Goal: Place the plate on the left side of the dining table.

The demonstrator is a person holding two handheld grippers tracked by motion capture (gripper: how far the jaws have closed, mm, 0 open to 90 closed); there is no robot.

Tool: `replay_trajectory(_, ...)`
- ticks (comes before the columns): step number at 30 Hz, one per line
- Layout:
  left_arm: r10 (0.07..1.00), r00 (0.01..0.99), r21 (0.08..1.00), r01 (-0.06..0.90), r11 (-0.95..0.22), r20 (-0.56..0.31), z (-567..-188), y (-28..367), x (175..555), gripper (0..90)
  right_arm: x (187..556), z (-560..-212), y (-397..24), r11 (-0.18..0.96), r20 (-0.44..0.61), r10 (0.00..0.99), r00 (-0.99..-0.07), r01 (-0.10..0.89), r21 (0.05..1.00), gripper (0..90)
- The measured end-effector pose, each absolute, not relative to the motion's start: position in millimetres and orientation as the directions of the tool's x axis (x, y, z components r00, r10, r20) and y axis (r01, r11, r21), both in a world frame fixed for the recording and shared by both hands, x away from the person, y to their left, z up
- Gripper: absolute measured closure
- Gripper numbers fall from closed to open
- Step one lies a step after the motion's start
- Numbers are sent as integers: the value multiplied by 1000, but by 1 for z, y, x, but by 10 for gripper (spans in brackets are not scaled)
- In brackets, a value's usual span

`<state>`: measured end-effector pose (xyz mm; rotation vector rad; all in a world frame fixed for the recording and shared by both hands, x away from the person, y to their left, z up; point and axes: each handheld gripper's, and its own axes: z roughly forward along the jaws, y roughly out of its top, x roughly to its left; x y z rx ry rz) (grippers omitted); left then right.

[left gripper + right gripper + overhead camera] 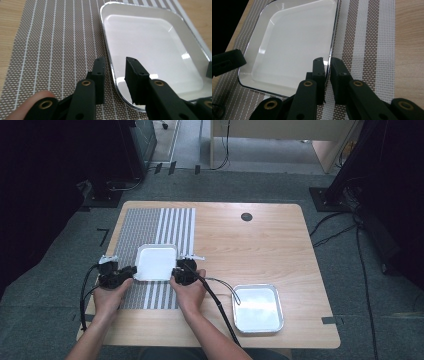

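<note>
I hold a white tray (155,262) by its two side rims on a striped mat (150,225), one gripper each side.

My right gripper (327,66) looks nearly closed on the rim; my left gripper (113,72) straddles its rim with a gap, so the tray may tip. Bare table (260,245) lies right; a second tray (257,308) sits near-right.

A wooden table (260,240) spans the middle of the high view. On its left half lies a striped woven placemat (150,225); lower right sits a silver tray (257,308); upper middle, there's a dark round grommet (246,217).
</note>
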<state>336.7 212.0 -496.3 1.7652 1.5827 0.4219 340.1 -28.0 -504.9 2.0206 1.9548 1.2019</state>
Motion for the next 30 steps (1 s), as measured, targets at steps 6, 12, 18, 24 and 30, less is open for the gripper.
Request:
replay_trajectory(6, 965, 168, 690, 723, 17, -200, -502, 212, 342, 837, 342, -505, -26, -241, 497, 865, -68, 813, 530, 868)
replay_trajectory(12, 971, 138, 705, 708, 42, -197, -501, 212, 355, 857, 348, -506, -24, -274, 515, 856, -45, 806, 525, 875)
replay_trajectory(18, 967, 112, 715, 694, 88, -228, -502, 216, 364, 874, 357, -507, -21, -279, 523, 850, -55, 797, 536, 875)
replay_trajectory(24, 964, 87, 710, 693, 124, -253, -501, 217, 375, 883, 365, -508, -21, -282, 524, 850, -56, 792, 542, 873)
replay_trajectory(30, 967, 66, 707, 695, 134, -248, -500, 219, 383, 885, 368, -508, -16, -250, 502, 860, -90, 783, 569, 864)
